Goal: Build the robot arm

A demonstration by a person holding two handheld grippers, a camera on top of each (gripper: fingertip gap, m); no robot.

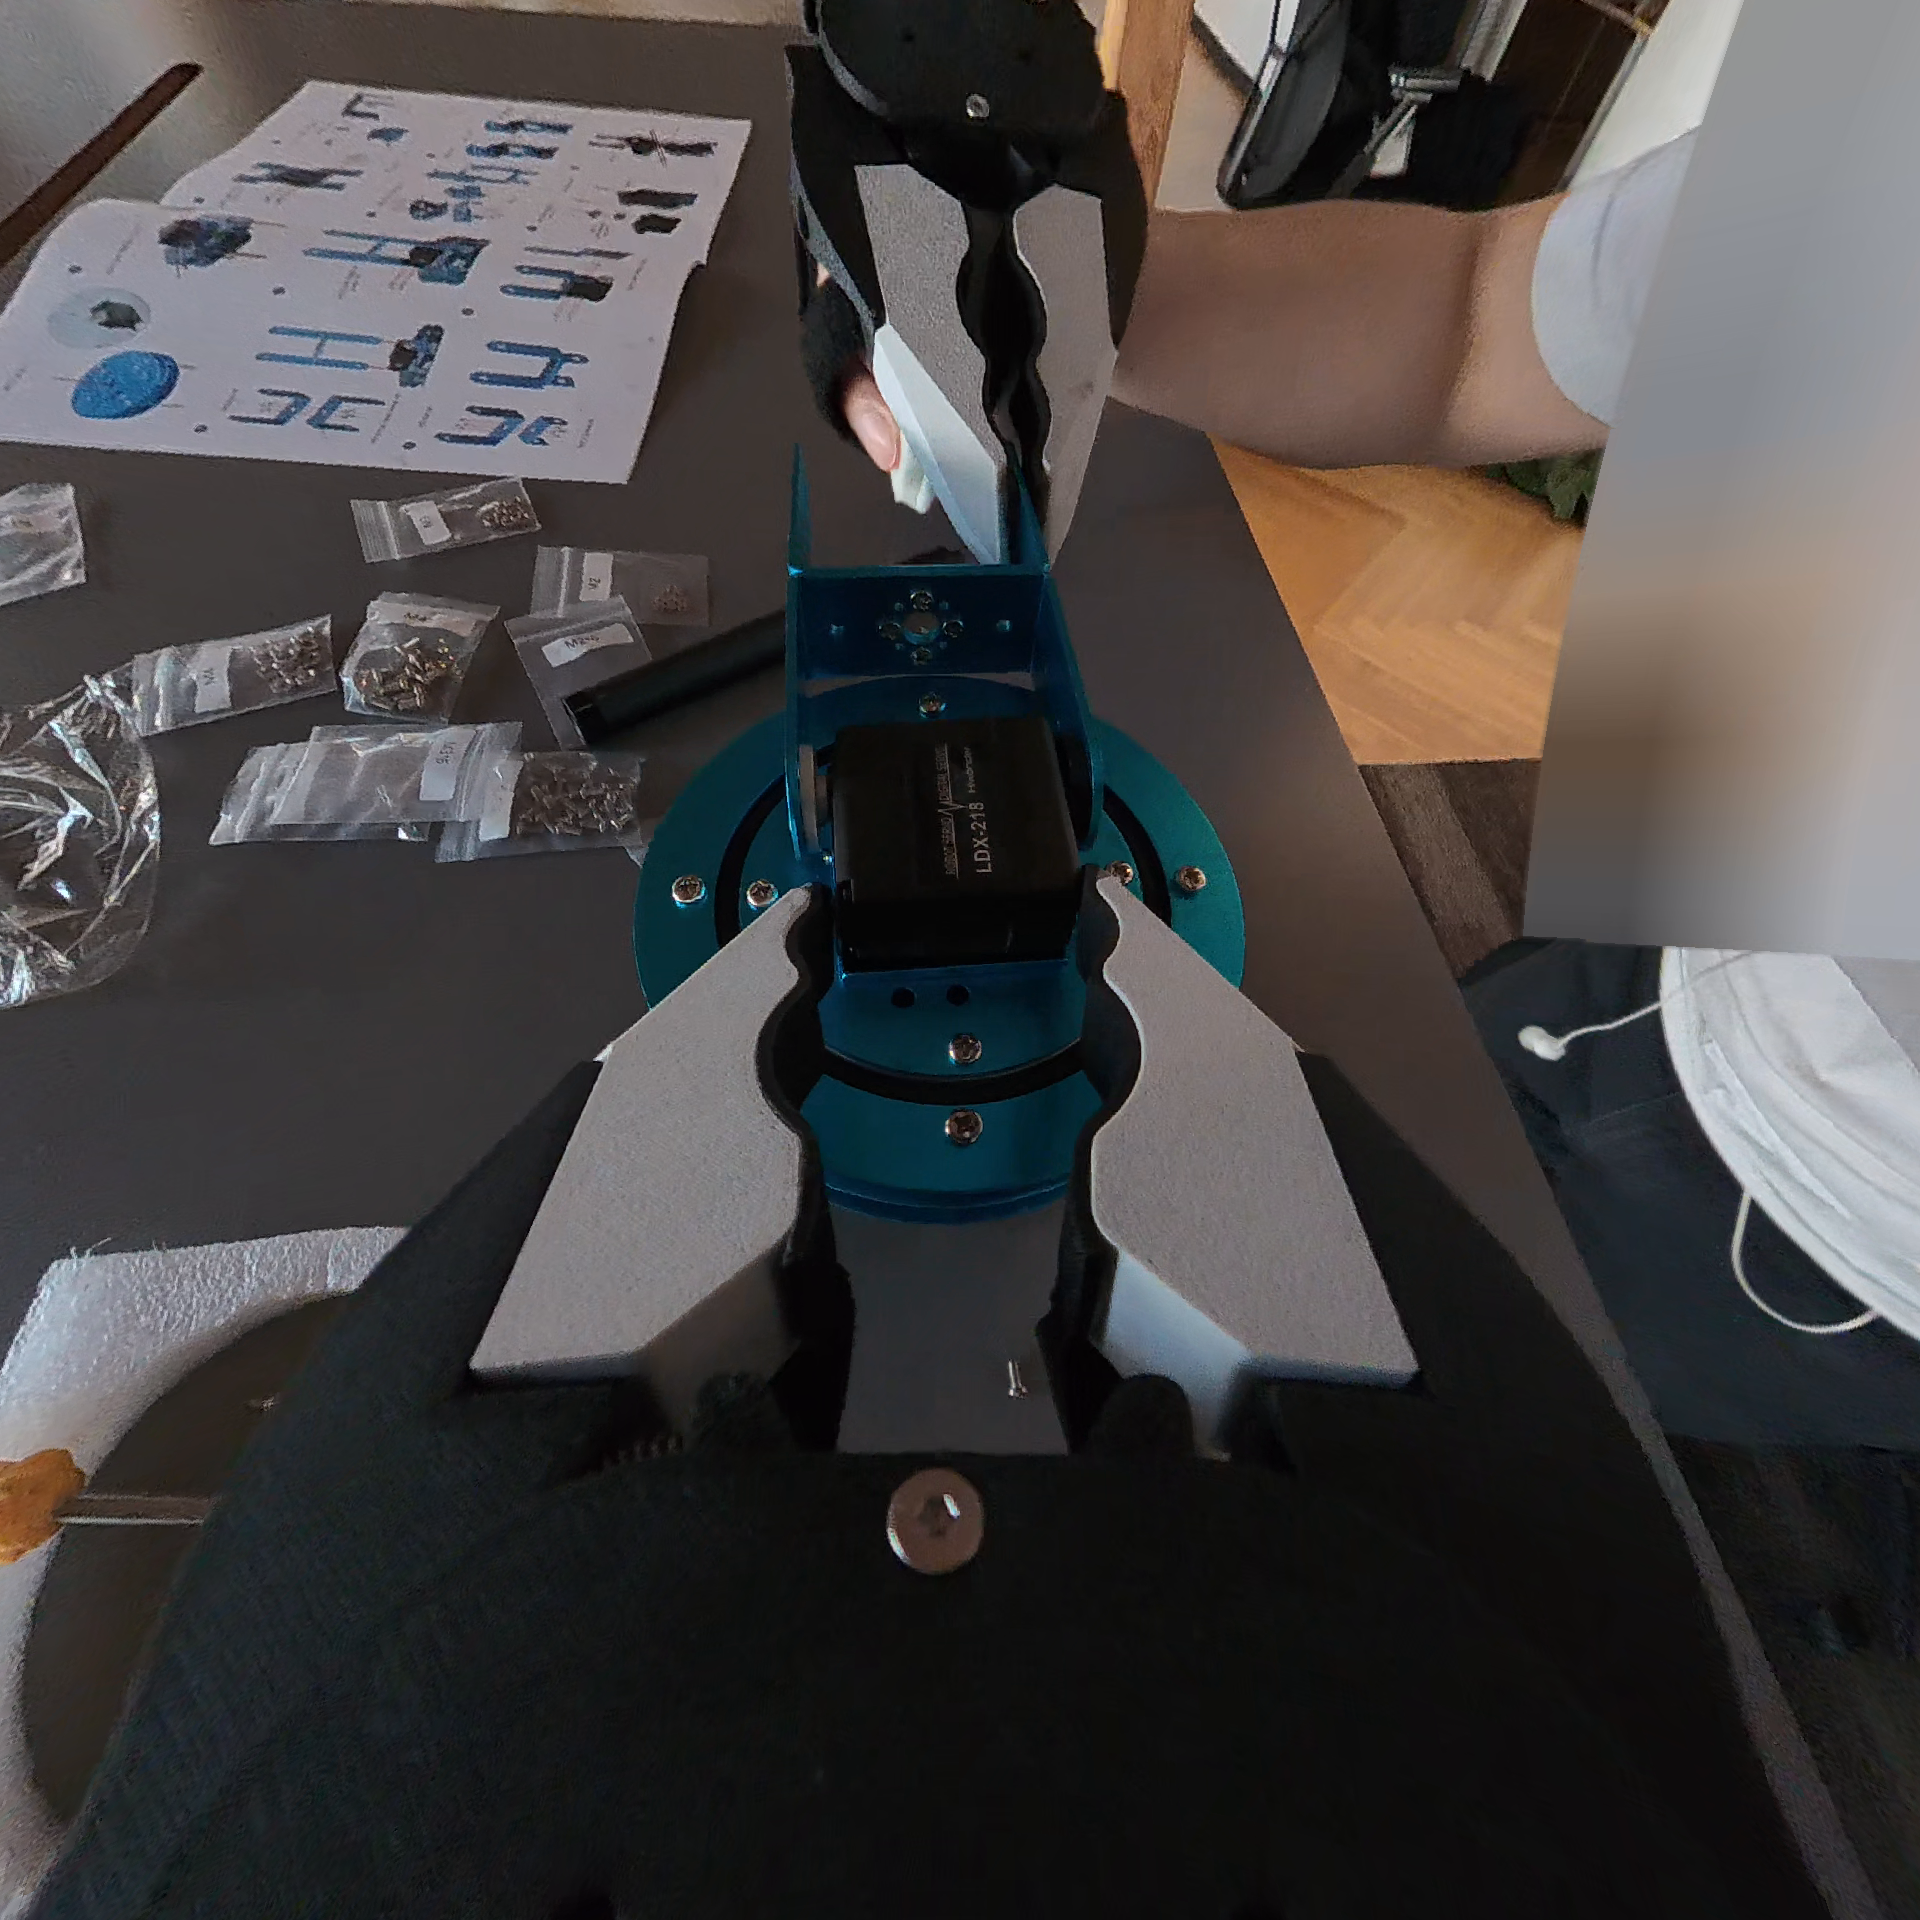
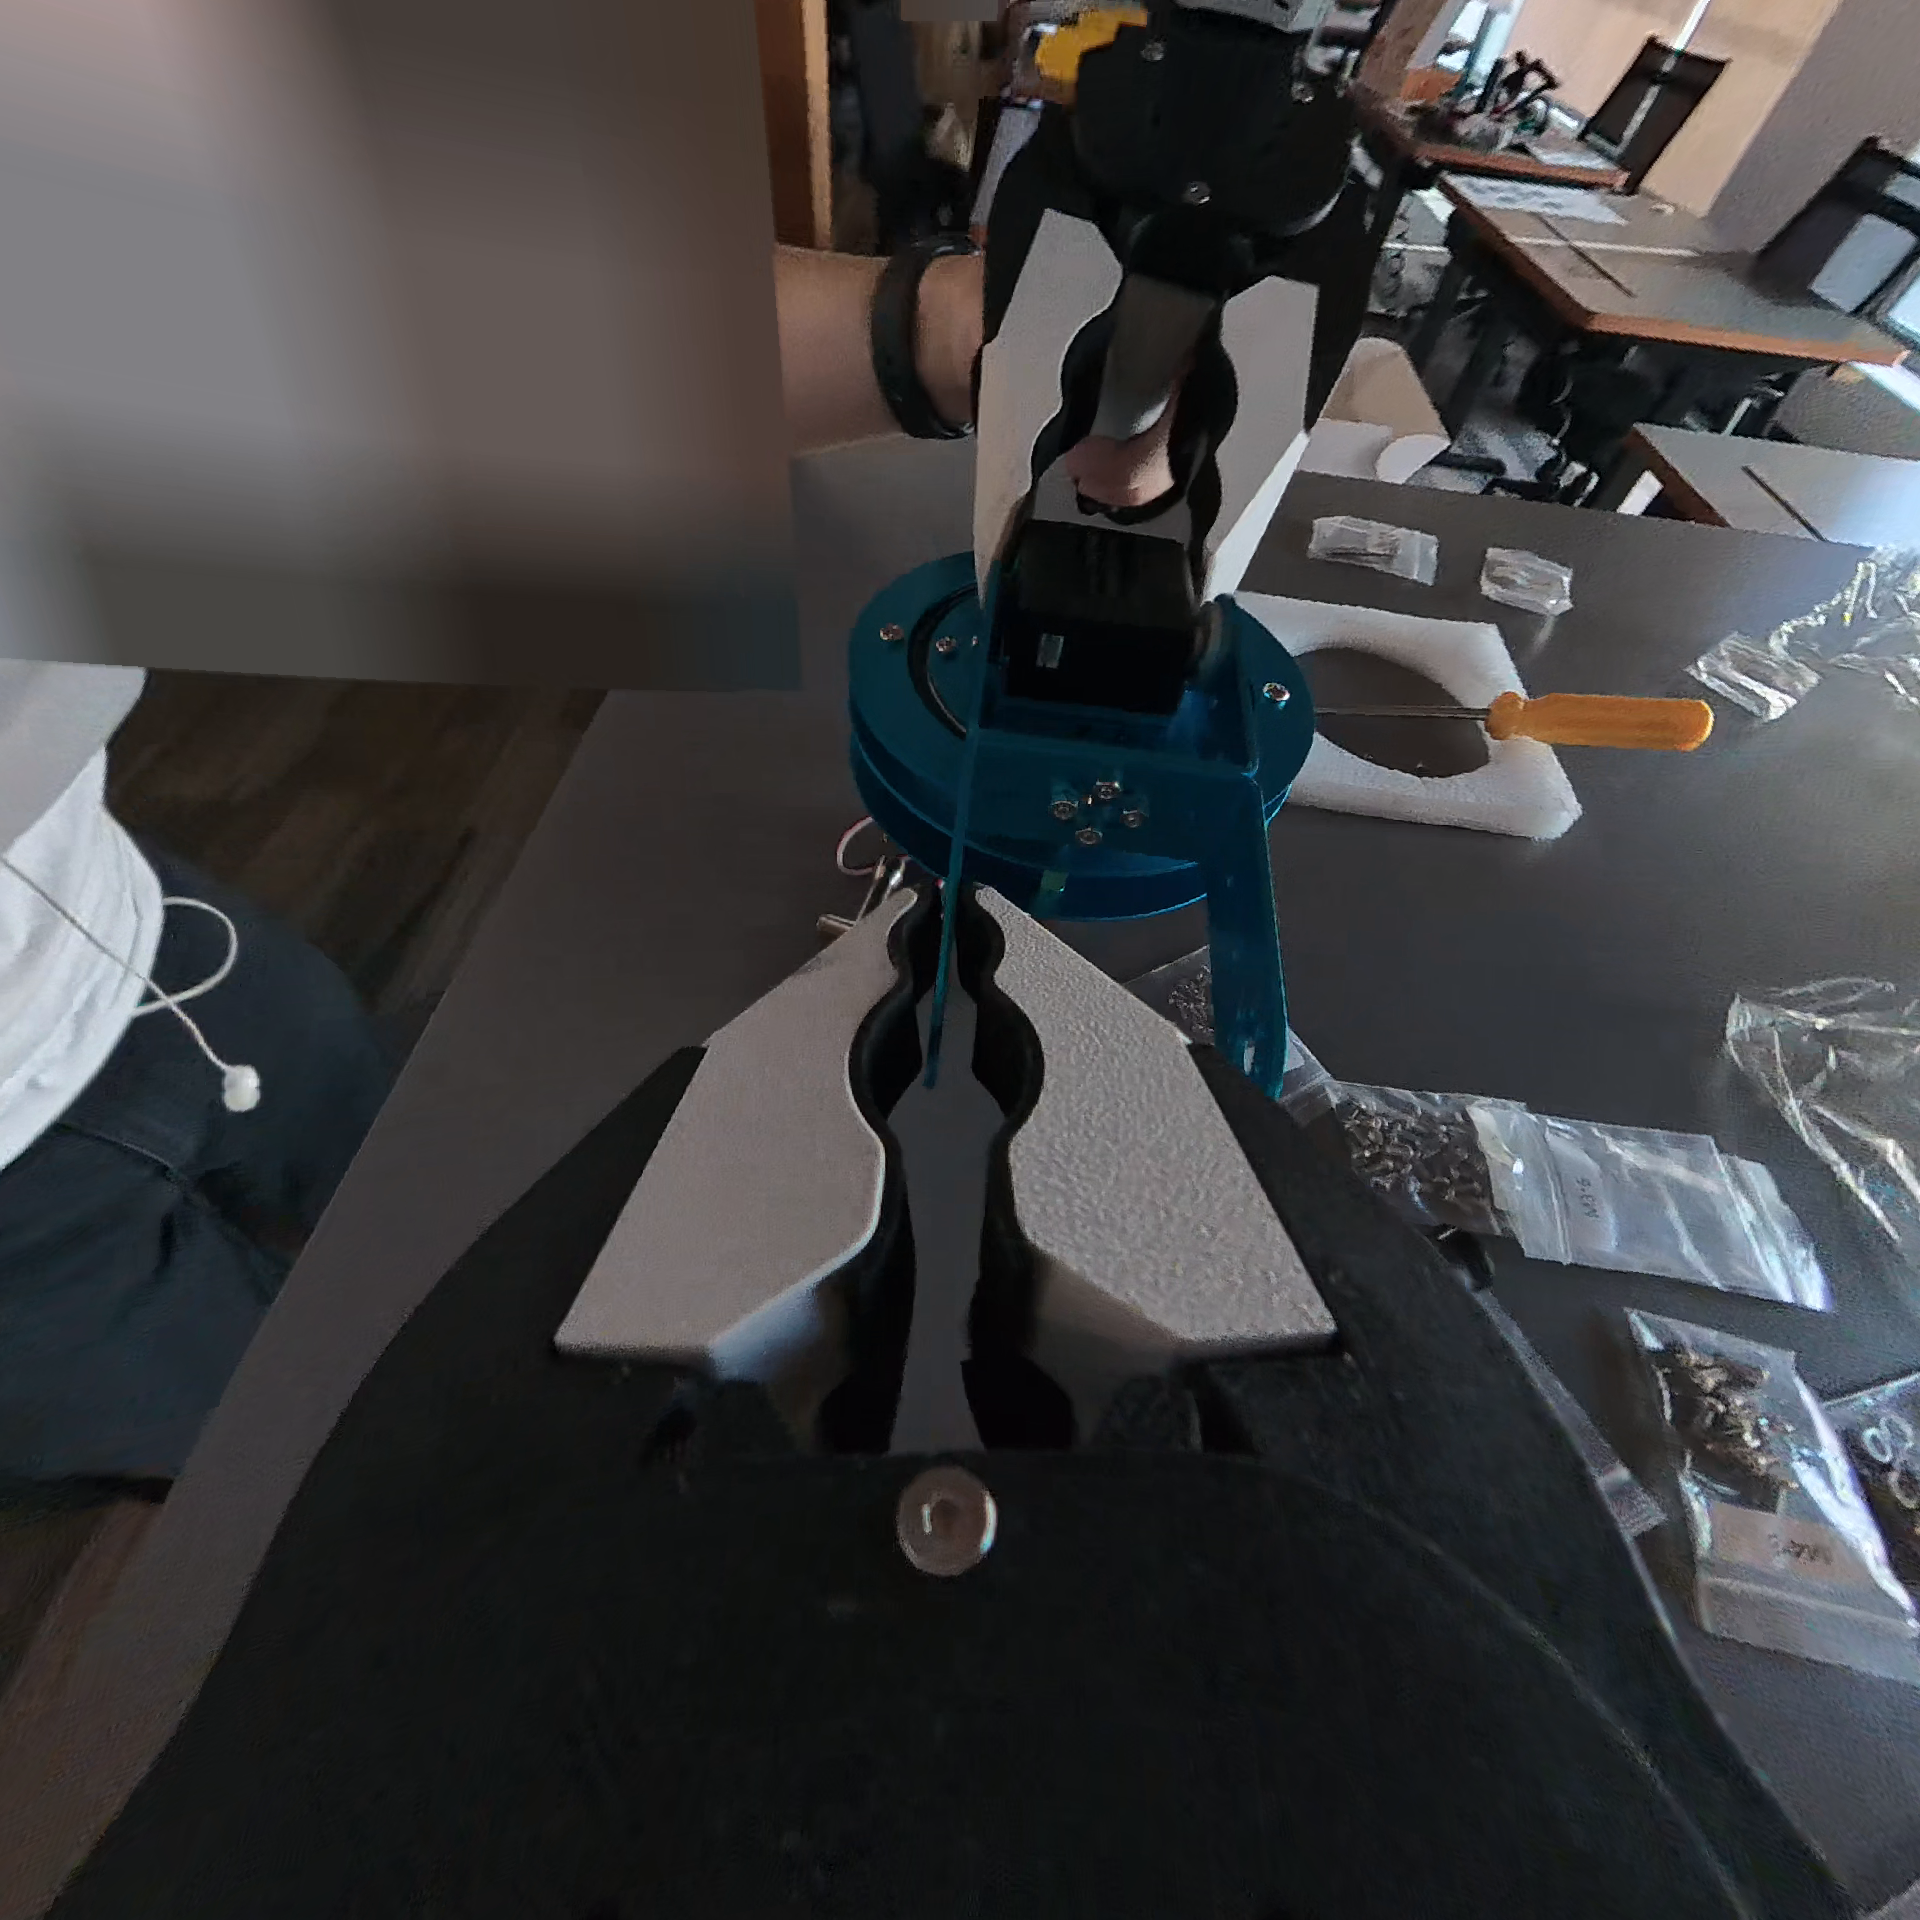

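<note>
A blue round base (image 1: pixel 727 914) stands on the dark table (image 1: pixel 416 1039) with a black servo (image 1: pixel 956 831) mounted in a blue U-shaped bracket (image 1: pixel 920 623). My left gripper (image 1: pixel 954 888) is closed around the servo, one fingertip against each side. In the right wrist view it (image 2: pixel 1101 551) reaches in from the far side over the servo (image 2: pixel 1091 634). My right gripper (image 2: pixel 948 902) is shut on one thin arm of the blue bracket (image 2: pixel 1101 790), pinching its edge. It shows in the left wrist view (image 1: pixel 1023 540) coming down from above.
Several small bags of screws (image 1: pixel 416 665), printed sheets (image 1: pixel 364 281) and a black cylinder (image 1: pixel 675 675) lie to the left. A white foam block (image 2: pixel 1434 769) and an orange-handled screwdriver (image 2: pixel 1600 722) lie behind the base. A loose screw (image 1: pixel 1016 1380) lies on the table. A seated person is beside the table edge. From my left tips it is roughly 12 cm to the loose screw (image 1: pixel 1016 1380); from my right, 20 cm.
</note>
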